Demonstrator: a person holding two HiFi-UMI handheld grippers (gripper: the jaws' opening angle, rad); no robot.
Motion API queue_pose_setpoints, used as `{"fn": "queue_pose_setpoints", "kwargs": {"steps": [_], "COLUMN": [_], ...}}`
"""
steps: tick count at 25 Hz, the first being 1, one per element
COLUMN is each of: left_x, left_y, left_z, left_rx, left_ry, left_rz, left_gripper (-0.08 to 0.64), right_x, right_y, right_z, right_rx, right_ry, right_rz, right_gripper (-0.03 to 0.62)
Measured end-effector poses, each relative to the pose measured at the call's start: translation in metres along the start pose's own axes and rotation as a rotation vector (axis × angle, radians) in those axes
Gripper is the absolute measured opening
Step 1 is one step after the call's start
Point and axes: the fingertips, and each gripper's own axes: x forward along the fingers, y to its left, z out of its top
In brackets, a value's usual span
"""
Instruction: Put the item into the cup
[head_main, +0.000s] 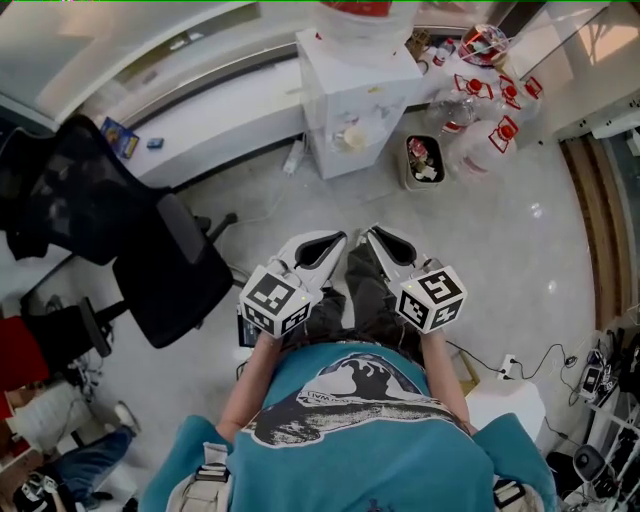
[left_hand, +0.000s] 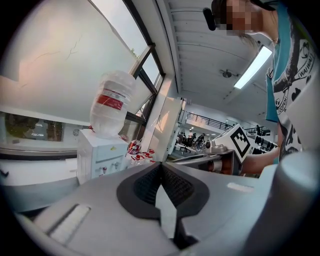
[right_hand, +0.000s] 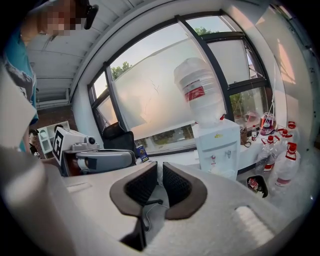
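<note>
1. Neither the item nor the cup shows in any view, so I cannot tell which way they lie from the tongs, how the item's long axis runs, or which hand is nearer.
2. The left gripper (head_main: 333, 243) and the right gripper (head_main: 376, 238) are held side by side at the centre of the head view. They are level with each other and point toward the top of the frame, above bare floor (head_main: 500, 250).
3. In its own view the left gripper's (left_hand: 161, 168) pads meet at the tips, with nothing between them.
4. The right gripper (right_hand: 160, 169) stands narrowly apart, a thin slit between the pads, and is empty.
5. Ahead of both, at upper centre, stands a water dispenser (head_main: 355, 110). A small bin (head_main: 425, 160) is just right of it, and red-capped bottles (head_main: 490, 125) are farther right.
6. An office chair (head_main: 170, 270) stands at the left. I judge the first need is to find the item; nothing stands between the tongs and the dispenser.
</note>
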Motion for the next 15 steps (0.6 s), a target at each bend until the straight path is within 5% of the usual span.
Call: {"fn": "queue_pose_setpoints", "kwargs": {"steps": [15], "left_x": [0.054], "left_y": [0.046], "left_z": [0.01], "left_rx": [-0.028], "left_ry": [0.023], "left_rz": [0.103], "left_gripper": [0.002], "right_x": [0.046], "right_y": [-0.073], "right_z": [0.015], "right_rx": [0.046], "right_ry": [0.045], "right_rz": [0.067], "right_gripper": [0.034]}}
